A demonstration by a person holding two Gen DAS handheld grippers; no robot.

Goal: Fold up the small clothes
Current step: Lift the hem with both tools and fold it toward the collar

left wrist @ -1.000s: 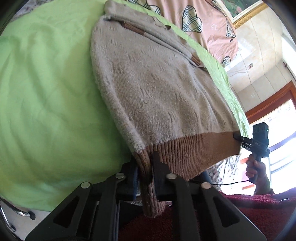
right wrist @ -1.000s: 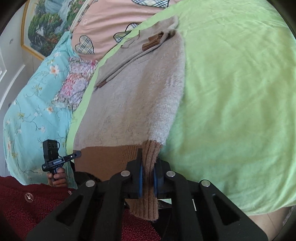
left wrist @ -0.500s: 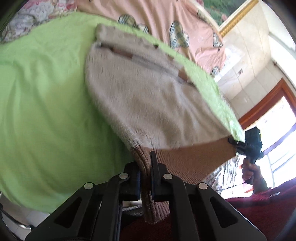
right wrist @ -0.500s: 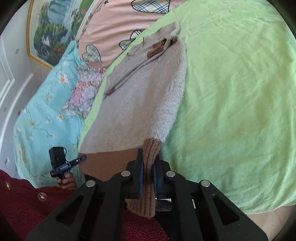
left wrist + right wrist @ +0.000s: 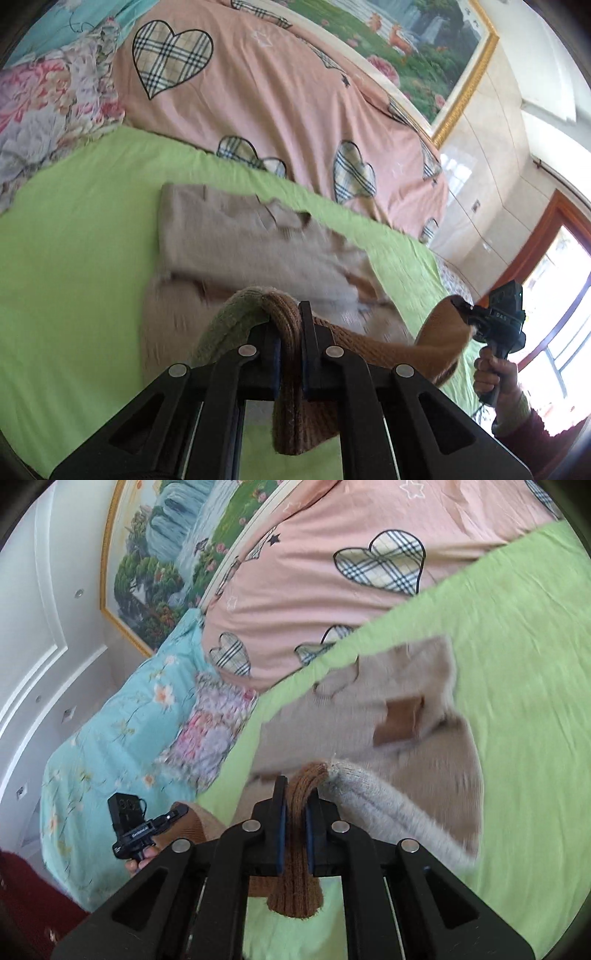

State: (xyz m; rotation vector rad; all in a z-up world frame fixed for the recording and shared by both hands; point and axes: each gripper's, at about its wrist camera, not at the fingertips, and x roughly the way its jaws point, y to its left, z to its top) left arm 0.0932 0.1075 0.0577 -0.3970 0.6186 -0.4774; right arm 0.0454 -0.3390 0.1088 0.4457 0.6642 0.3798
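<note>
no lettering reads clearly; small white marks on the right gripper (image 5: 466,309) body stay illegible

A bed covered by a green sheet (image 5: 74,258) (image 5: 517,701) fills both views. On the sheet lies a beige sweater (image 5: 236,240) (image 5: 369,709), blurred, its top part flat at the centre. At 12 o'clock, along the sheet's far edge, rests a pink quilt (image 5: 277,92) (image 5: 332,572) with plaid hearts. Beside the quilt, at 9 o'clock in the right wrist view, lies 1 blue floral quilt (image 5: 110,738).
</note>
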